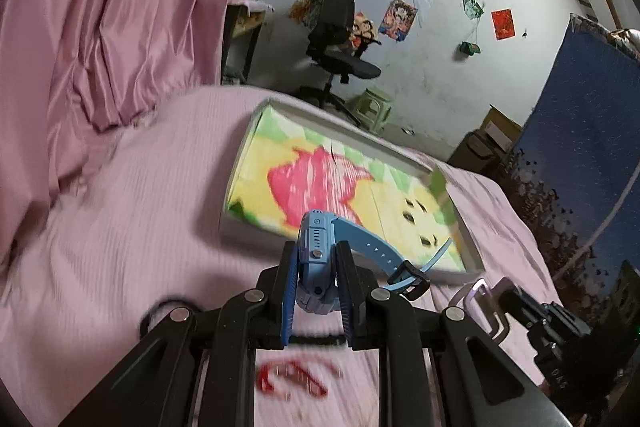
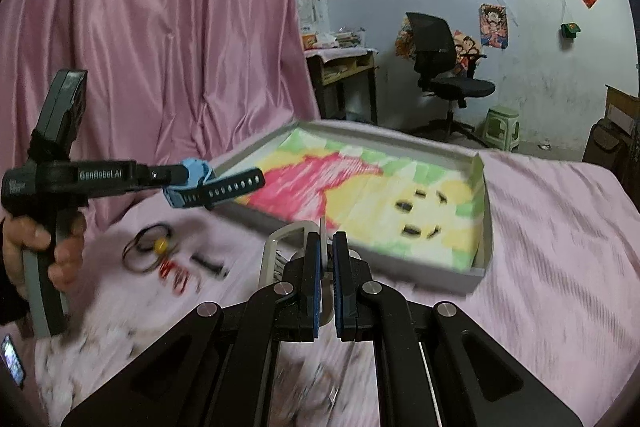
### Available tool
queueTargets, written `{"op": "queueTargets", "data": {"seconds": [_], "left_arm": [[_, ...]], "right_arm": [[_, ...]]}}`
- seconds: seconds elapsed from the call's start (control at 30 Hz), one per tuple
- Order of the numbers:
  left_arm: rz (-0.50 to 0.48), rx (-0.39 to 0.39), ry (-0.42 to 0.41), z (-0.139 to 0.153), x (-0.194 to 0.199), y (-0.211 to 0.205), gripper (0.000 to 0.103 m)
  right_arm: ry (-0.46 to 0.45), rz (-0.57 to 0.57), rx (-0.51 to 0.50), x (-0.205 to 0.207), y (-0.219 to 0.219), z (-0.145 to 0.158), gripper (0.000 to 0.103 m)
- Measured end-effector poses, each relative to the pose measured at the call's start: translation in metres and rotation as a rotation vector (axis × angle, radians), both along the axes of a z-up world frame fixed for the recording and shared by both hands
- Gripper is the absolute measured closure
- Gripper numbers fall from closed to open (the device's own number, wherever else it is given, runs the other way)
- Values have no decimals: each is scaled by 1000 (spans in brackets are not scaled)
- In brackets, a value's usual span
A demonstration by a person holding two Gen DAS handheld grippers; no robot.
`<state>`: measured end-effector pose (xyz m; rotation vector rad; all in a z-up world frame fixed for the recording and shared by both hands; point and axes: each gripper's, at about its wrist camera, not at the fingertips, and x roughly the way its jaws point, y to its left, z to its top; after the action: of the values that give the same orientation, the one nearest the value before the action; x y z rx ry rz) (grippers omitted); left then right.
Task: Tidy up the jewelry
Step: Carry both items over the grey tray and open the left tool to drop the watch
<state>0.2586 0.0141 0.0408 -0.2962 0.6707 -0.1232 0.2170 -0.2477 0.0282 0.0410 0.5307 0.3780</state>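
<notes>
Pink bedspread point(image 1: 120, 227) with a shallow tray point(image 1: 360, 143) at frame centre.
Left gripper point(image 1: 318, 267) clamps a blue watch point(image 1: 316, 247); right gripper point(image 2: 327, 259) pinches a silver clip point(image 2: 276, 247).

Dim, even indoor light fills both views, with soft shadows and no glare. Motion blur smears the pink bedspread point(image 2: 560, 227) and the tray's point(image 1: 400, 147) colourful lining. Beyond the tray, walls bow toward dark vignetted corners.

The tray point(image 2: 478, 183) lay open from above; its raised rim barred a low approach, and bangles point(image 2: 146, 247) cluttered the bed point(image 2: 560, 227) beside it.
</notes>
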Motion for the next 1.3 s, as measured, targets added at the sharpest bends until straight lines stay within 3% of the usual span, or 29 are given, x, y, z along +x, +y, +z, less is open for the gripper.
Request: {"op": "queueTargets", "data": {"seconds": [0.23,0.43,0.7,0.83,0.9,1.0,1.1,1.17,1.3], "left_arm": [[46,61,-43,4,47,-13,85],[81,68,7,-11,77,-14,85],[81,84,113,-38,96,-15,85],[66,77,106,-42,94,-15,84],[48,62,104,-43,90,-15,76],[56,61,85,-41,81,-13,59],[66,48,32,-35,66,-10,42],[73,54,0,-30,56,-9,36],[69,99,-53,-21,36,-12,25]], "right_arm": [[-21,-43,-5,61,11,8,98],[18,-70,-25,102,22,-2,98],[107,-63,-34,116,27,-31,98],[127,-53,-29,115,26,-38,96],[130,-60,-25,114,22,-39,91],[122,-78,-2,107,15,-39,71],[100,-85,-2,98,12,-34,71],[75,-87,-1,90,11,-29,68],[13,-97,19,65,8,-16,52]]}}
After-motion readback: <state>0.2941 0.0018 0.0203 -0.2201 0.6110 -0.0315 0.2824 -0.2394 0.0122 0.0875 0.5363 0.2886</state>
